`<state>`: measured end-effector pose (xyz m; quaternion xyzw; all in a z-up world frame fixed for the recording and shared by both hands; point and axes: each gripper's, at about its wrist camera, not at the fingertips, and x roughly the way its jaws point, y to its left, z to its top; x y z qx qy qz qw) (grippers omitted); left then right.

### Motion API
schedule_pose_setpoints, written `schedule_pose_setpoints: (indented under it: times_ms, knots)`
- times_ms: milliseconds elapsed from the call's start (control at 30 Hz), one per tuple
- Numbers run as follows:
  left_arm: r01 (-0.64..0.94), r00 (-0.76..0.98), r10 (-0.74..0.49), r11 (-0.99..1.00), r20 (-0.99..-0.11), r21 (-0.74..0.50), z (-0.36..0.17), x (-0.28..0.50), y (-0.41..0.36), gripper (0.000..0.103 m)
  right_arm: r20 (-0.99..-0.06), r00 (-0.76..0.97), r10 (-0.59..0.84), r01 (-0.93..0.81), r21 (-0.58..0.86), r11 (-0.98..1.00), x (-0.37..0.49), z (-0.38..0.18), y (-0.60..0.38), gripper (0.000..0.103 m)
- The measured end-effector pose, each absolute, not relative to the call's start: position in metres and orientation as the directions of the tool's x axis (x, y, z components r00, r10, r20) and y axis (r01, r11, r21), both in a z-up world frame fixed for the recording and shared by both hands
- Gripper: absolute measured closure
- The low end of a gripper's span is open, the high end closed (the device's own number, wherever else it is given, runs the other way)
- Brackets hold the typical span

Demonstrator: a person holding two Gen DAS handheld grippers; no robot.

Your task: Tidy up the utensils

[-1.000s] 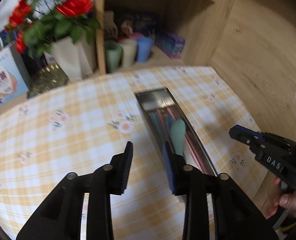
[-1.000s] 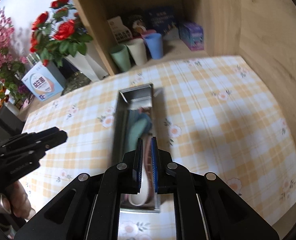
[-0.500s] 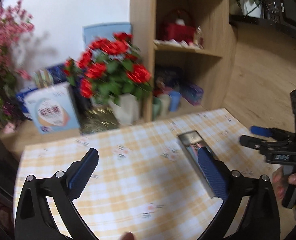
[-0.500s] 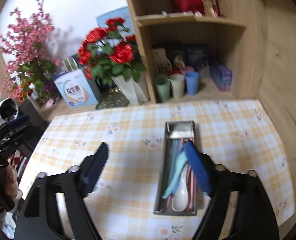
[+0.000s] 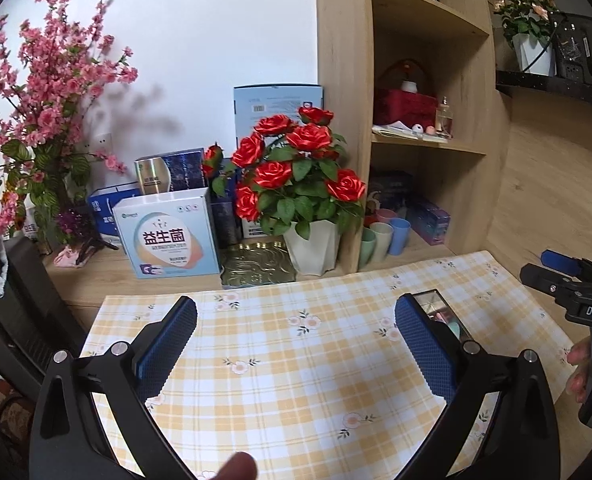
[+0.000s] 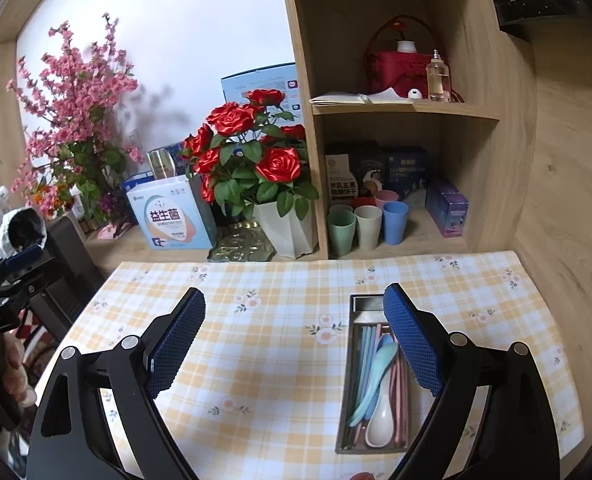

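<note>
We read "DAS" on the right gripper (image 5: 572,280) body and "益生菌" on the white box (image 5: 168,236). Both the left gripper (image 5: 296,344) and right gripper stand fully spread, holding nothing. The utensils (image 6: 378,376) lie in the steel tray (image 6: 346,392) on the bench (image 6: 272,360)

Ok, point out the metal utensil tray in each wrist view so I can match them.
Left wrist view: the metal utensil tray is right of centre, mostly hidden behind the gripper's right finger.
Right wrist view: the tray lies lower right, in nearly full view, holding spoons and chopsticks.
Shared landmark: the red rose pot beside the shelf.
</note>
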<state>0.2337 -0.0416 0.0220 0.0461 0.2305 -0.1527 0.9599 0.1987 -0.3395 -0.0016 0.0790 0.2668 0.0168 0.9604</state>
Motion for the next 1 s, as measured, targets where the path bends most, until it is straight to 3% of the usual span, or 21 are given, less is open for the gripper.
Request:
schedule_pose_setpoints:
  times_ms: [1000]
  knots:
    - [0.283, 0.852, -0.255, 0.959, -0.458, -0.007, 0.0157, 0.2298, -0.0313, 0.006, -0.496, 0.868, 0.040, 0.038, 0.146, 0.989, 0.1886, -0.0030, -0.3323, 0.016]
